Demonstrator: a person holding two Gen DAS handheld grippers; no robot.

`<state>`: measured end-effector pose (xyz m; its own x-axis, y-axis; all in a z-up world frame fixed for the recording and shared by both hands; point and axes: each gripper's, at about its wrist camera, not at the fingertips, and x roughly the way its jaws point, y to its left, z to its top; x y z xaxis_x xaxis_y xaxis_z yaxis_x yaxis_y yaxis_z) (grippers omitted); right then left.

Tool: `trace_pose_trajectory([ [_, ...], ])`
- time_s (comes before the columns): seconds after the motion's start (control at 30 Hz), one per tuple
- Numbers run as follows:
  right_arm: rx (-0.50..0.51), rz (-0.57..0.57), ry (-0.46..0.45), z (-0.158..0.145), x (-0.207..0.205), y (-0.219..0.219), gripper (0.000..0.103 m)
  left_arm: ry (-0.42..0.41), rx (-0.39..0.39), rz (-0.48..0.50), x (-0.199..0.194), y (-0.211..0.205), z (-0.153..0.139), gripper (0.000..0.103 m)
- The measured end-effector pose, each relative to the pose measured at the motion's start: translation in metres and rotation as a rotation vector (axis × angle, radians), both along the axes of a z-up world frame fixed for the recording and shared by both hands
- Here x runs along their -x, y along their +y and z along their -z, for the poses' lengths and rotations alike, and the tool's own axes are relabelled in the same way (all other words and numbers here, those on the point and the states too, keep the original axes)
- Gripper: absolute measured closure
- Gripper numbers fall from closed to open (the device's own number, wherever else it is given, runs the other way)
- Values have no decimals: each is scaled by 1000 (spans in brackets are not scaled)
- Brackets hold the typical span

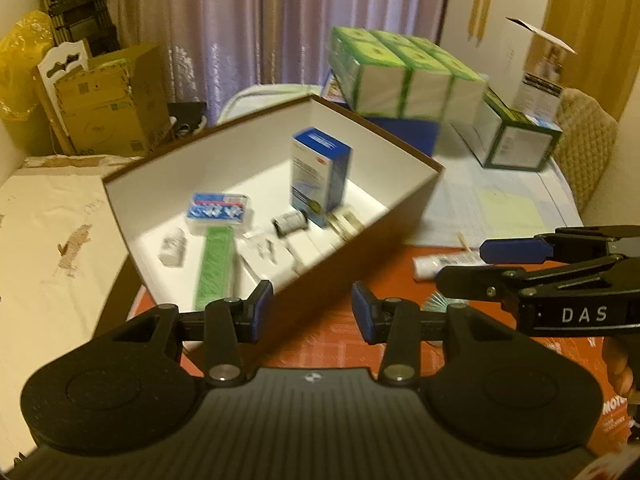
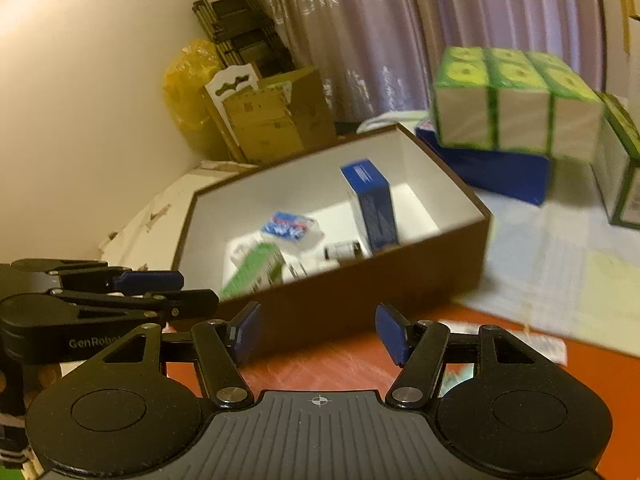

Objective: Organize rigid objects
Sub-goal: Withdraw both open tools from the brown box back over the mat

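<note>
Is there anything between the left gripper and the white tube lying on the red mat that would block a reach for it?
Yes. In the left wrist view the right gripper reaches in from the right, its fingers overlapping the white tube. The left gripper stands open and empty beside the brown box.

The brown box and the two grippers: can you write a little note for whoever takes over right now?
Left gripper: open, holding nothing. Right gripper: open, holding nothing. Both hang in front of the brown box.
Already in the box: an upright blue carton, a long green pack, a blister pack, a small roll and other bits.
Left on the table: a white tube on the red mat.
</note>
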<state>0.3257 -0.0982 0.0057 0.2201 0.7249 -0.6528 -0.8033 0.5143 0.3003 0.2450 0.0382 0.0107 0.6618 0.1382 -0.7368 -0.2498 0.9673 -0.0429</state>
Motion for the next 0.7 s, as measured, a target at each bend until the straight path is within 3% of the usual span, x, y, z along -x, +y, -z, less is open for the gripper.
trace_pose_trajectory([
  [0.7,109,88,58,34,14,-93,42,86,49,97,10,-73,37,64],
])
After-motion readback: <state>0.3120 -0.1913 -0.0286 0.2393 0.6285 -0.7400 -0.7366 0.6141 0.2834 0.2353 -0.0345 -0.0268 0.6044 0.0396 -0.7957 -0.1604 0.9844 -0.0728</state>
